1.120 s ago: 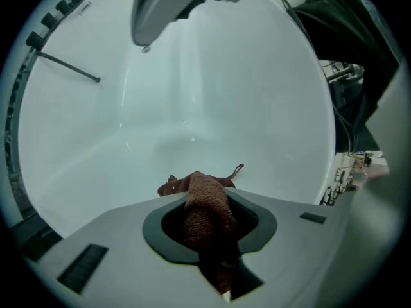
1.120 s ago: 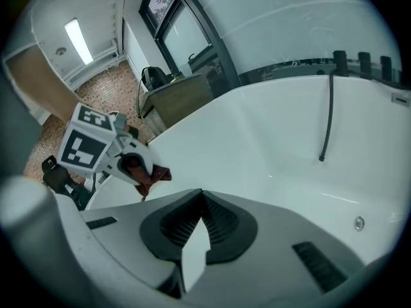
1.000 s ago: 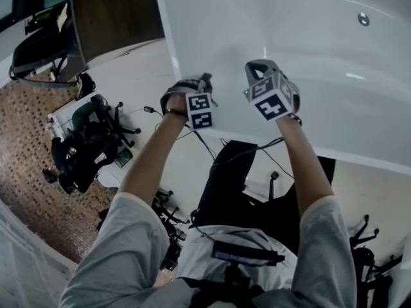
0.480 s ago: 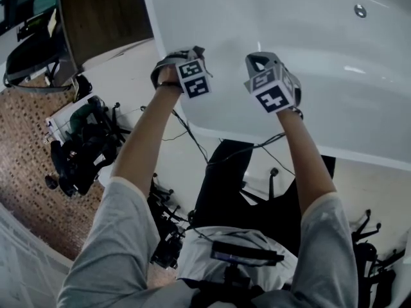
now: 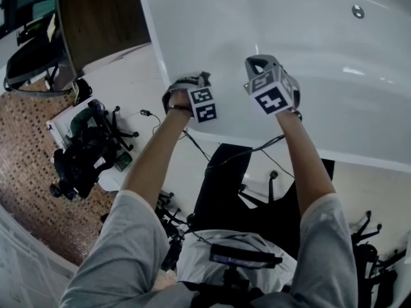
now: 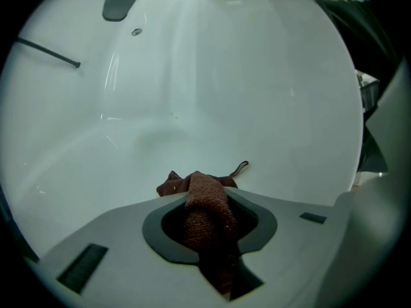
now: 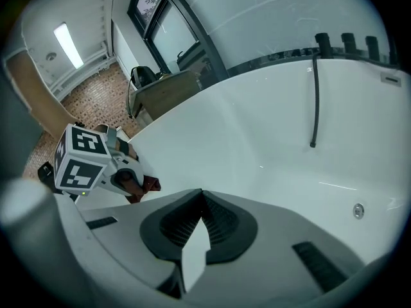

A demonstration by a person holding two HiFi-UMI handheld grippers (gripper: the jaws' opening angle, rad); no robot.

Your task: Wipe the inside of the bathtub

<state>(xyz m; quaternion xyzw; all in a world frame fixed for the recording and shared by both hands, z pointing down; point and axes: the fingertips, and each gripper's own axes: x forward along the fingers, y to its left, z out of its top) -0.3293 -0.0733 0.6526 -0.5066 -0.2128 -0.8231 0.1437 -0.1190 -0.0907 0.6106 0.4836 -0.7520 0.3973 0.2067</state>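
The white bathtub (image 5: 334, 50) fills the upper right of the head view. Over its near rim at the left end, my left gripper (image 5: 186, 85) is shut on a brown cloth (image 6: 204, 210). The cloth's front end bunches against the tub's inner wall (image 6: 212, 101). From the right gripper view, the left gripper (image 7: 122, 172) and the cloth (image 7: 140, 186) show at the tub's left end. My right gripper (image 5: 260, 66) hovers beside it over the rim, shut with nothing in its jaws (image 7: 201, 194).
A dark shower hose (image 7: 314, 101) hangs down the tub's far wall below the taps (image 7: 347, 43). A round metal fitting (image 5: 358, 11) sits in the tub wall. On the floor to the left lie a power tool and gear (image 5: 87, 143); a wooden cabinet (image 5: 96, 18) stands beyond.
The left gripper swept up and left along the tub's end with the cloth, then came back down toward the rim. The right gripper has barely moved.
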